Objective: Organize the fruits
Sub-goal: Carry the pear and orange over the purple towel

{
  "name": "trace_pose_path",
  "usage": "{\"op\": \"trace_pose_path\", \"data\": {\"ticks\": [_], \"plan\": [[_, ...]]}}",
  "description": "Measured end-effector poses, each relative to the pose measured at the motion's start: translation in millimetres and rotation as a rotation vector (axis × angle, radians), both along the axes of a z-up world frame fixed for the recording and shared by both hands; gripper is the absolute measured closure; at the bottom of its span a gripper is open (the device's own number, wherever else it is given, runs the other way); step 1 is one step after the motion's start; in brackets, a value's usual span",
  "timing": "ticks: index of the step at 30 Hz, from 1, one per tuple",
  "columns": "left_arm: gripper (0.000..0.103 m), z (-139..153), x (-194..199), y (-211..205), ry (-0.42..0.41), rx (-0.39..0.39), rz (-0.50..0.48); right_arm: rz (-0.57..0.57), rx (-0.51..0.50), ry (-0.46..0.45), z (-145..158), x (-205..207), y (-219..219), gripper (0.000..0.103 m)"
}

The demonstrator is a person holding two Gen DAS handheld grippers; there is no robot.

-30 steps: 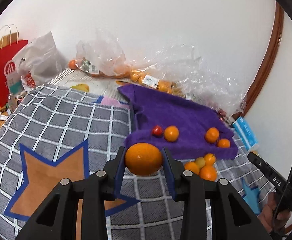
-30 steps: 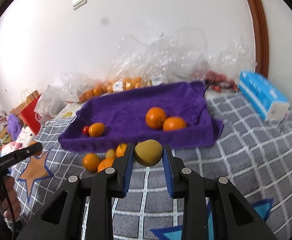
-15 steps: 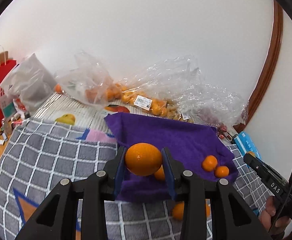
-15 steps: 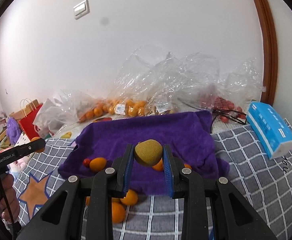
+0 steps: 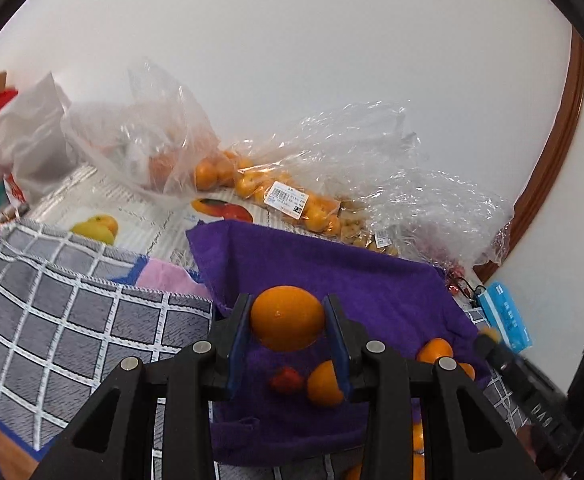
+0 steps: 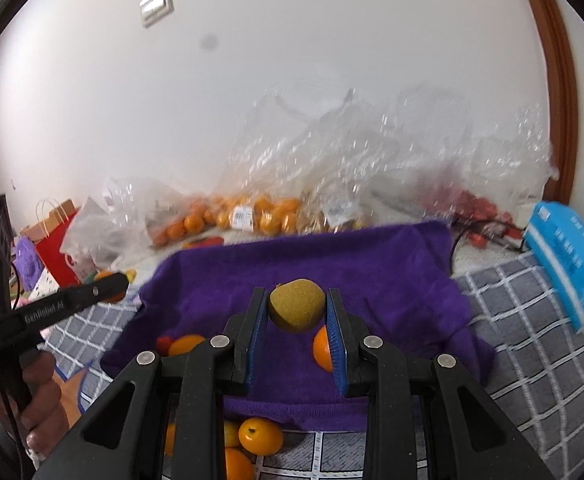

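My left gripper (image 5: 288, 322) is shut on an orange (image 5: 287, 317) and hangs over the near left part of the purple towel (image 5: 331, 272). Below it on the towel lie a small red fruit (image 5: 286, 380) and another orange (image 5: 323, 384). My right gripper (image 6: 296, 312) is shut on a brown-green kiwi (image 6: 296, 309) above the middle of the same towel (image 6: 331, 264). Oranges (image 6: 184, 345) rest on the towel under it, and loose oranges (image 6: 260, 436) lie on the checked cloth before the towel's near edge.
Clear plastic bags of oranges (image 5: 280, 196) and other fruit line the wall behind the towel. A blue tissue box (image 6: 571, 264) sits at the right. A red paper bag (image 6: 58, 236) stands at the far left. A hand (image 6: 32, 400) holds the left gripper handle.
Both grippers, still gripping their fruit, have travelled forward from the checked cloth to over the purple towel. The loose oranges now lie below and behind the fingers.
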State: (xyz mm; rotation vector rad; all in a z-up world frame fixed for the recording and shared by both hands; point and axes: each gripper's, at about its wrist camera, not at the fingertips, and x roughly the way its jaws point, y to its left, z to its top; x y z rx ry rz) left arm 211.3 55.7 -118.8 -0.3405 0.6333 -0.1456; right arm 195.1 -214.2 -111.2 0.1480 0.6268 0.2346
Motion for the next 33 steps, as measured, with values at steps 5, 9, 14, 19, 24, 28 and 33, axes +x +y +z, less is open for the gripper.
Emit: {"op": "trace_pose_path", "data": {"ticks": [5,9,14,19,24,28,33], "plan": [[0.069,-9,0,13,-0.003,-0.004,0.031,0.03,-0.017,0.064,-18,6,7,0.074],[0.069,-15,6,17,0.023,-0.078,0.028,0.068,-0.01,0.105,-28,11,14,0.074],[0.069,-21,11,3,0.028,-0.056,-0.003,0.085,-0.01,0.147,-38,13,17,0.074],[0.069,-27,14,-7,0.041,-0.05,-0.04,0.086,-0.016,0.181,-45,17,19,0.074],[0.069,-36,22,-11,0.082,-0.079,-0.057,0.085,-0.026,0.199,-48,19,21,0.074],[0.069,-41,23,-14,0.096,-0.075,-0.059,0.086,-0.033,0.196,-47,20,22,0.074],[0.069,-40,22,-17,0.09,-0.067,-0.06,0.08,-0.033,0.194,-48,19,20,0.073]]}}
